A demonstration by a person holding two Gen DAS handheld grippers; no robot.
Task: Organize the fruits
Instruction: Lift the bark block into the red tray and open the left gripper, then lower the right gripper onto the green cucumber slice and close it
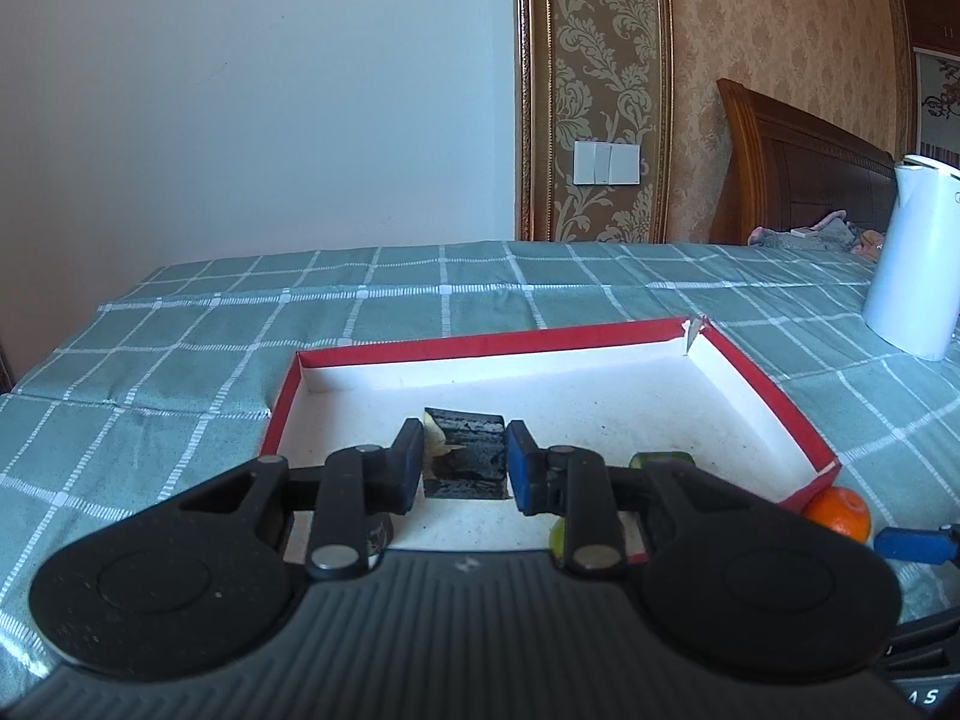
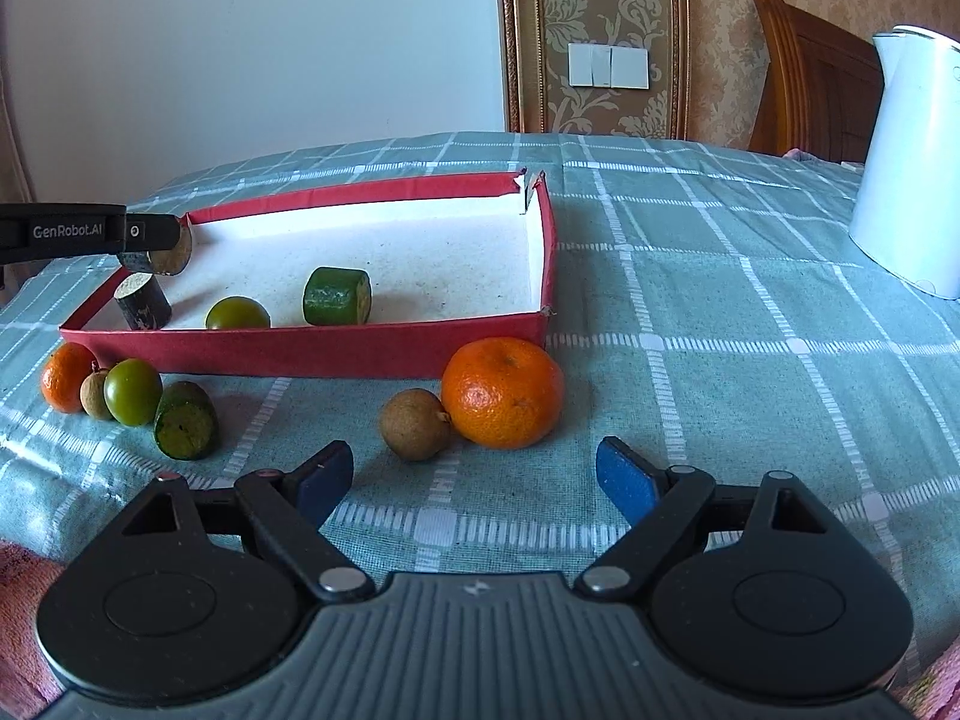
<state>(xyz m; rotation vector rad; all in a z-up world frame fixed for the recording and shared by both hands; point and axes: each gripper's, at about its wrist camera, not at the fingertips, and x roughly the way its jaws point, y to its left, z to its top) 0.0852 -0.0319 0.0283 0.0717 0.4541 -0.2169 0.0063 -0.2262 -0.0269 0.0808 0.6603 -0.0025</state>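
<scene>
Bench (image 2: 690, 276): covered with a green checked cloth; it carries the tray, the loose fruit and a white kettle (image 2: 912, 156) at the far right.
Tray (image 2: 312, 354): red-walled, white-floored, shallow. Inside lie a dark cane piece (image 2: 144, 300) standing near the left wall, a green round fruit (image 2: 237, 313) and a green cut chunk (image 2: 336, 297).
Progress: by my reading roughly a third in; three pieces sit in the tray, a fourth is on its way, six wait outside.
Left outside: a large orange (image 2: 503, 391) just before the tray's near right corner, a brown longan (image 2: 414, 423) touching it, and further left a green chunk (image 2: 185, 420), a green fruit (image 2: 132, 391), a small longan (image 2: 95, 394) and a second orange (image 2: 66, 376).
Left claw (image 1: 465, 461): pressed together on a dark cane segment (image 1: 465, 450), held above the tray's left end, clear of the floor.
Right claw (image 2: 474, 480): spread wide, nothing between its pads, low over the cloth; the large orange and longan lie just ahead of it, near.
</scene>
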